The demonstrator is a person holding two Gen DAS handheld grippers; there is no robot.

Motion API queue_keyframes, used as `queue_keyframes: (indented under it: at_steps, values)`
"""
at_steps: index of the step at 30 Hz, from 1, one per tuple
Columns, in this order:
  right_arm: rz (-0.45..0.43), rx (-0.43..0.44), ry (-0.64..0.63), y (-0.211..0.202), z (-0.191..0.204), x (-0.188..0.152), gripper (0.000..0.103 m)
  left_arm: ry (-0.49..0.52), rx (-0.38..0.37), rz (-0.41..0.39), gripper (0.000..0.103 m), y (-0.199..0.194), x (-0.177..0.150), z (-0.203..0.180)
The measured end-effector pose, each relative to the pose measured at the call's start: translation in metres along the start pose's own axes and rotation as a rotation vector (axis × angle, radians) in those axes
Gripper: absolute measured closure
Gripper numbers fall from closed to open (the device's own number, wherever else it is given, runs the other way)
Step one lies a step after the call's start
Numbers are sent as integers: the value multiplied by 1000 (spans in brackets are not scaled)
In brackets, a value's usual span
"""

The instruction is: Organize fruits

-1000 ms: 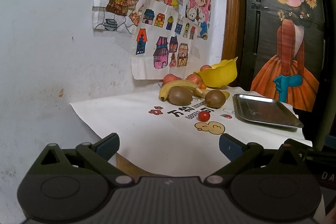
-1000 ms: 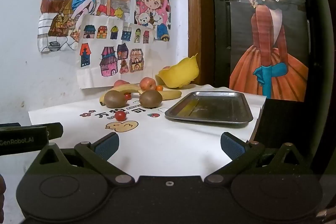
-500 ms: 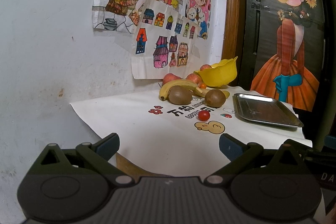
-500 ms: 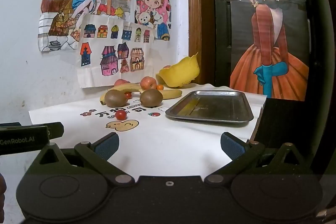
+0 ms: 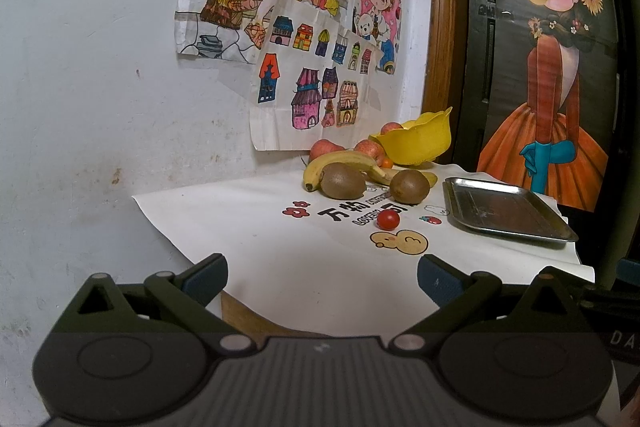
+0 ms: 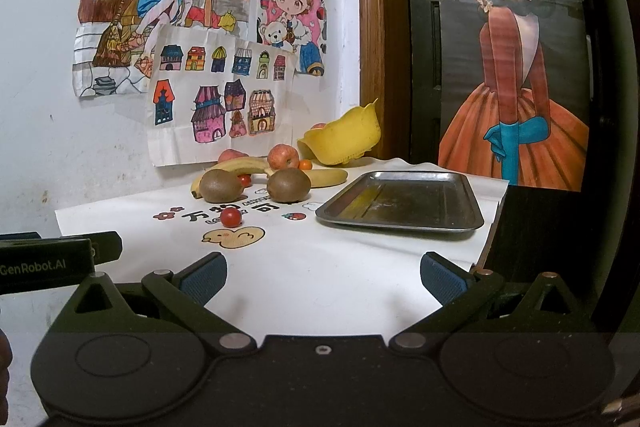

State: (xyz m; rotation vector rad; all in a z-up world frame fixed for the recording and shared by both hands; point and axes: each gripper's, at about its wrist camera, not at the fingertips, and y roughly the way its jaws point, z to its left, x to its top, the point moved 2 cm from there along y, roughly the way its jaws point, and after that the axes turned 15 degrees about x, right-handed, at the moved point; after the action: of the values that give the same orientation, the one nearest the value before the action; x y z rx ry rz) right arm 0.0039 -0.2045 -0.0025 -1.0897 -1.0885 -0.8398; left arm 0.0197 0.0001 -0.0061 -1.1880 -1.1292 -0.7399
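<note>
Fruit lies at the back of a white printed sheet (image 5: 312, 267): two brown kiwis (image 5: 343, 181) (image 5: 409, 186), bananas (image 5: 340, 162), red apples (image 5: 369, 148) and a cherry tomato (image 5: 388, 219) out in front. A yellow bowl (image 5: 416, 143) leans tipped against the corner with an apple behind it. A bare steel tray (image 6: 400, 201) sits to the right. My left gripper (image 5: 322, 279) and right gripper (image 6: 323, 277) both hover open over the near edge, well short of the fruit, holding nothing. In the right wrist view I see the kiwis (image 6: 222, 185) (image 6: 289, 185) and the tomato (image 6: 231, 217).
Drawings hang on the white wall (image 5: 100, 67) behind the table. A dark door with a painted figure (image 6: 516, 87) stands right of a wooden frame. The left gripper's body (image 6: 52, 259) shows at the left of the right wrist view. A small orange fruit (image 6: 305, 165) sits beside an apple.
</note>
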Motion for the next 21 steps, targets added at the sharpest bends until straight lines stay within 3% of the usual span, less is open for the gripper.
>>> queue_keyframes:
  at_steps: [6,16,21]
  values:
    - [12,49,-67,1,-2,4,1,19,-3,-8,0,2,4,3]
    - [92,297,-62,20,-33,54,1,116,-77,4,0,26,33,4]
    - [203,432,-113,51,-30,74,1,154,-86,77,0,67,63,10]
